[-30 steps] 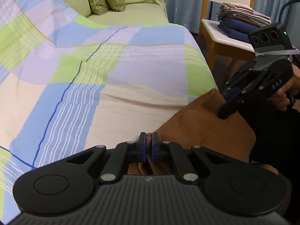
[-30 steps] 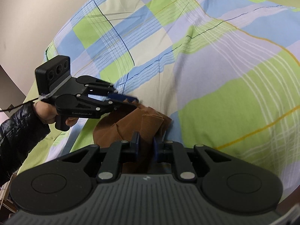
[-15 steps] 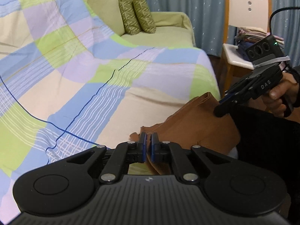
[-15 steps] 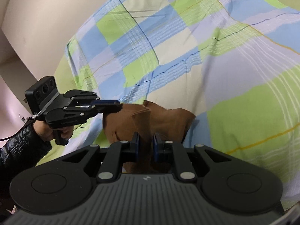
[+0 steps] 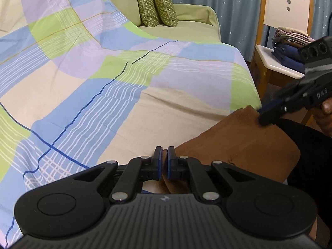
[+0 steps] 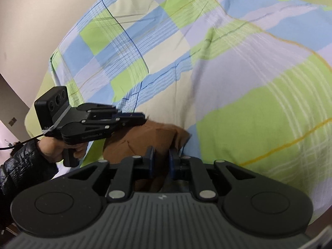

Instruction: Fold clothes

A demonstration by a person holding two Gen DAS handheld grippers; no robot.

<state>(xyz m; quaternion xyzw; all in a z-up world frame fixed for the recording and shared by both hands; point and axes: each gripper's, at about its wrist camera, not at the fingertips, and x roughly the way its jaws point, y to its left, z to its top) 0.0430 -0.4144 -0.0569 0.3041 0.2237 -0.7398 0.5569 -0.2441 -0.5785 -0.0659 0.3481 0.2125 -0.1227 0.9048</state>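
Left wrist: left gripper (image 5: 164, 161) clamped on edge of brown cloth (image 5: 238, 143), near edge of bed (image 5: 124, 95). Right gripper (image 5: 266, 115) at cloth's far corner.

Right wrist: right gripper (image 6: 160, 162) jaws just been opening, cloth (image 6: 145, 139) between, pads apparently off it.

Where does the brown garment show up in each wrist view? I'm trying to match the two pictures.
Left wrist view: brown garment lies lower right on the checked bedcover, its near edge pinched in the left gripper.
Right wrist view: brown garment sits low, left of centre, reaching between the right gripper pads, which have just been opening.
Shared landmark: the checked bedcover, seen in both views.
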